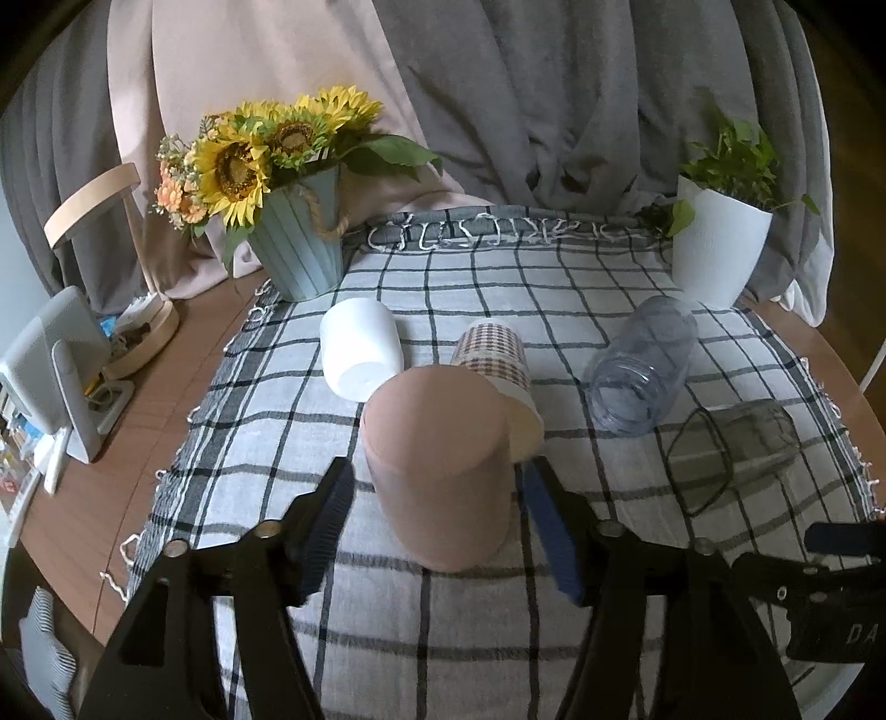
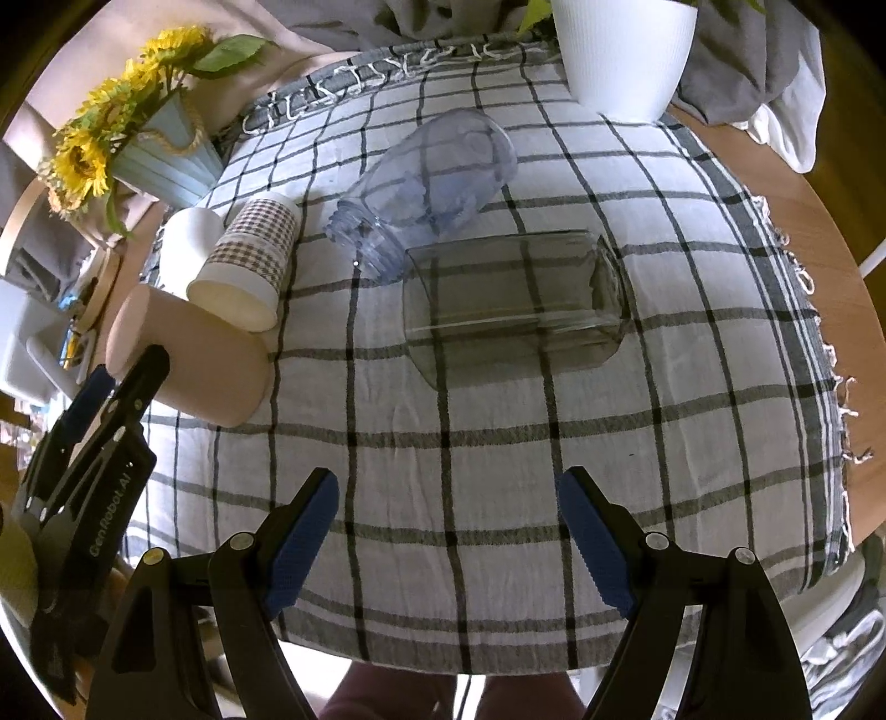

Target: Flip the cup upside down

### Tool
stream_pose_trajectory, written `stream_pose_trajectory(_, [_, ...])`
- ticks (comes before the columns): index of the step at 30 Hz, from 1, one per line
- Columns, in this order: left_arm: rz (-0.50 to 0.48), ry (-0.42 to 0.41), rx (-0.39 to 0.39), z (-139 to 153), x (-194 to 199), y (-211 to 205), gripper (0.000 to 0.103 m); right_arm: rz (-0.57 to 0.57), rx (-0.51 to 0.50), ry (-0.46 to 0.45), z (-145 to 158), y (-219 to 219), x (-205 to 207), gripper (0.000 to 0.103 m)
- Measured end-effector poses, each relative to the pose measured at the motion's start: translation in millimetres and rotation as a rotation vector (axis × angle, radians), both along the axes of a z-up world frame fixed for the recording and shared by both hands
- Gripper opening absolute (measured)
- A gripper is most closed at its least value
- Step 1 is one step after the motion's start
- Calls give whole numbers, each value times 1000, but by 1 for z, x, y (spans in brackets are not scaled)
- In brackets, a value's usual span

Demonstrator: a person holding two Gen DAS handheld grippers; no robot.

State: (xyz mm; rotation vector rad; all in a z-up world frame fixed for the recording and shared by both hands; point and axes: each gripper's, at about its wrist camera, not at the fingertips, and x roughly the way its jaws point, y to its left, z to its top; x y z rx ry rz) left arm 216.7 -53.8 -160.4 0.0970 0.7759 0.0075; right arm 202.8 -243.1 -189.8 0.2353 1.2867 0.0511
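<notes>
— Where is the cup?

— The matte pink cylindrical cup [image 1: 437, 471] is standing mouth-down on the checked cloth over the desk, between my left claw [image 1: 434, 493], whose jaws are spread, gripping nothing.

— Risk?

— I'm judging it could topple onto the checked paper cup [image 1: 498, 360] just behind. My right claw [image 2: 448, 498] is hovering wide open, empty.

checked paper cup [image 1: 498, 360]: near side and rim hidden behind the pink cup [image 1: 437, 471]
white planter [image 2: 623, 50]: top cut off — plant mostly unseen
clutter left of the pink cup [image 1: 33, 443]: too blurred to identify
</notes>
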Motion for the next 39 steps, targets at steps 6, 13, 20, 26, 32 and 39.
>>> stream_pose_trajectory(6, [49,-13,5,22,-36,1,103,2,-59,-99,27,-3,-20,88])
stream_pose_trajectory(13, [59,-36,-26,58,-86,15,103,-1,-105,-234,70,7,-58,96])
stream_pose_trajectory(20, [43,-70,-60,93,-141,38,103,-55,-96,-341,110,19,-118,96])
stream_pose_trajectory(26, [-3,-122,-47,116,-183,51,103,-98,-125,-461,141,36,-170,96])
stream_pose_trajectory(32, [-13,-160,-55,137,-218,62,103,-132,-123,-523,160,47,-212,96])
stream_pose_trajectory(39, [-6,-185,-98,149,-239,67,103,-120,-101,-562,171,54,-239,96])
